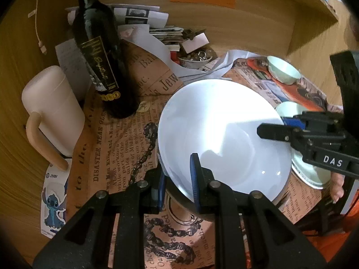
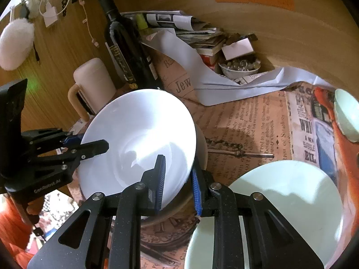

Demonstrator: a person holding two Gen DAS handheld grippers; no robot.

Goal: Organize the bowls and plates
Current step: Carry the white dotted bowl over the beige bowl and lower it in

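A large white bowl (image 1: 224, 134) is held above the newspaper-covered table; it also shows in the right wrist view (image 2: 139, 134). My left gripper (image 1: 177, 179) straddles its near rim, one blue pad inside and one outside, shut on it. My right gripper (image 2: 178, 183) clamps the opposite rim the same way and shows in the left wrist view (image 1: 280, 130). A pale green plate (image 2: 280, 206) lies under the right gripper. A small green bowl (image 1: 283, 69) sits at the far right, also in the right wrist view (image 2: 346, 116).
A dark wine bottle (image 1: 101, 51) and a pink lidded mug (image 1: 51, 109) stand at the left. Stacked papers and a small bowl of trinkets (image 2: 240, 67) sit at the back against the wooden wall. Another green bowl (image 1: 289, 109) lies behind the right gripper.
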